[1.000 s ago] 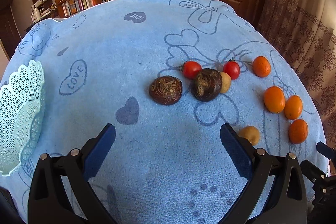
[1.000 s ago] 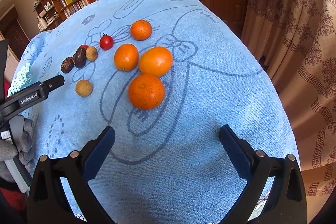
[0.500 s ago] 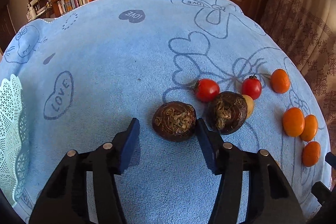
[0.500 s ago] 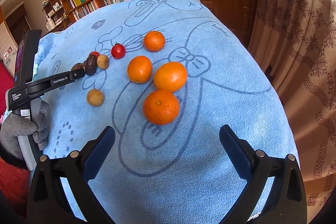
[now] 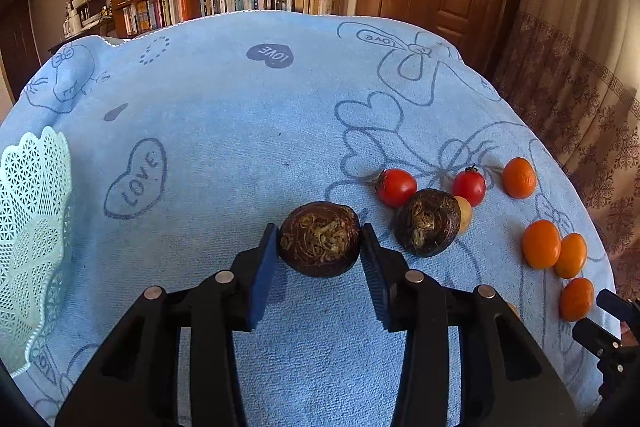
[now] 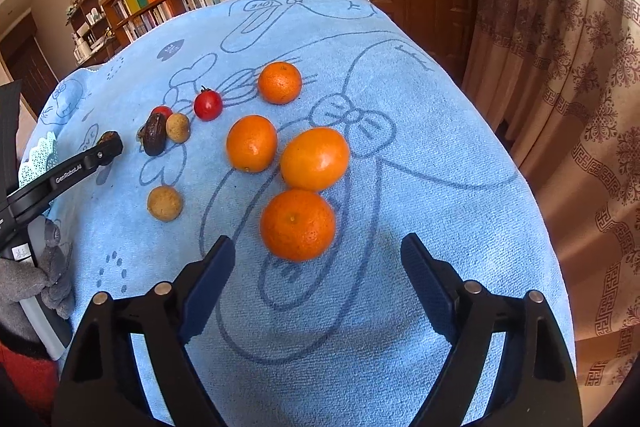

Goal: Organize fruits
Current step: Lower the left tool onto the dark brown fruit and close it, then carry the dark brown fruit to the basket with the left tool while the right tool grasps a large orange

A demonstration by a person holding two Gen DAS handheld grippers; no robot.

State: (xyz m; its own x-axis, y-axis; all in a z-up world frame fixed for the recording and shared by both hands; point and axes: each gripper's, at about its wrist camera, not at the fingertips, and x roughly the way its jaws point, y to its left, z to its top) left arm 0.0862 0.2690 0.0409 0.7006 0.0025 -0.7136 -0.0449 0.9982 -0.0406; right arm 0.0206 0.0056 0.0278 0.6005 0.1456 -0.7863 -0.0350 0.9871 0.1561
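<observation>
Since a second ago, closed in from wide apart: left claw (image 5: 319,247) now clamped on the nearer dark water chestnut (image 5: 319,238), just above the blue tabletop (image 5: 240,131). Ready, probably, for lifting toward the lattice basket (image 5: 32,227) far left. Right claw (image 6: 316,269) wide, empty, behind the nearest orange (image 6: 297,225).

Dark brown water chestnut (image 5: 319,239) on blue cloth, rooty face up; 4 oranges (image 6: 297,225) clustered right

Bright daylight, soft shadows under the fruit, sharp focus, strong fisheye bending and dark vignetted corners.
</observation>
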